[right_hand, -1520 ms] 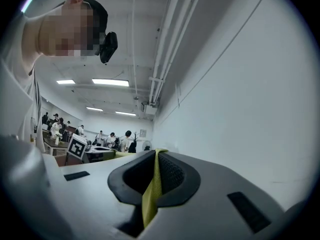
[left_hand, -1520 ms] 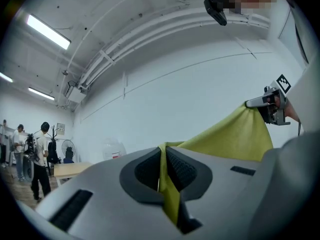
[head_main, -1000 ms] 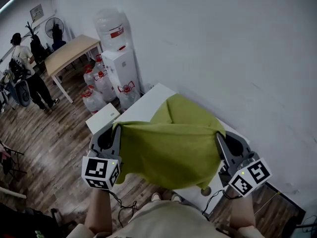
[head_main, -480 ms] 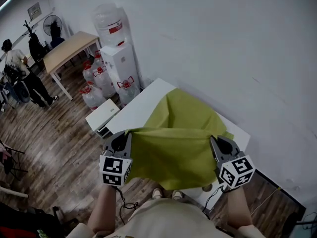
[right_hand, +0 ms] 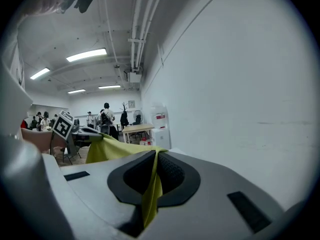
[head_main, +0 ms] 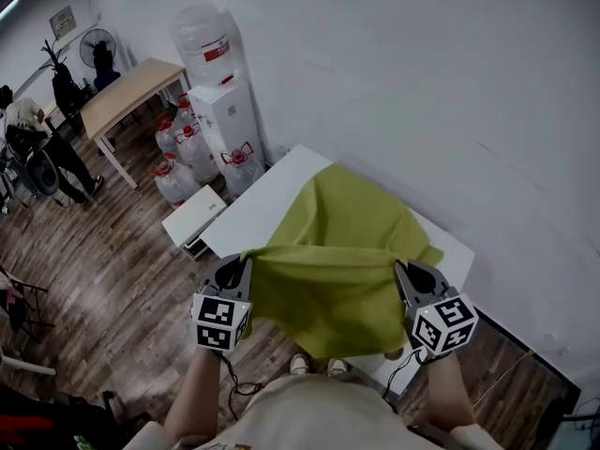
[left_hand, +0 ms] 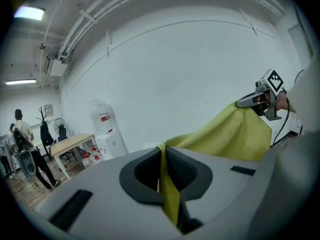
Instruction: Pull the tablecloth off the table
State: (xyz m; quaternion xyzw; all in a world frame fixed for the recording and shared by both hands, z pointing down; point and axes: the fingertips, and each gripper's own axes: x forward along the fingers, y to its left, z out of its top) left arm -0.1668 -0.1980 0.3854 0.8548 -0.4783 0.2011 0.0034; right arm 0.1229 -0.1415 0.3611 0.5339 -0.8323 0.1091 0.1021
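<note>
A yellow-green tablecloth [head_main: 337, 261] lies half on the white table [head_main: 262, 209] against the wall, its near edge lifted and stretched between my two grippers. My left gripper [head_main: 242, 262] is shut on the cloth's left corner, and cloth [left_hand: 167, 184] runs pinched between its jaws. At the right corner my right gripper [head_main: 401, 268] is shut on the cloth [right_hand: 150, 194] as well. The left gripper view shows the right gripper [left_hand: 260, 96] holding the far corner up. The cloth's middle sags over the table's front edge.
A water dispenser [head_main: 220, 101] with several bottles [head_main: 178, 172] stands left of the table. A white box [head_main: 192, 218] sits on the wooden floor by the table. A wooden desk [head_main: 127, 97] and a person [head_main: 37, 153] are farther left.
Both grippers have pulled back toward me with the cloth, more of the white tabletop now shows on the left, and the cloth's far part has slid nearer.
</note>
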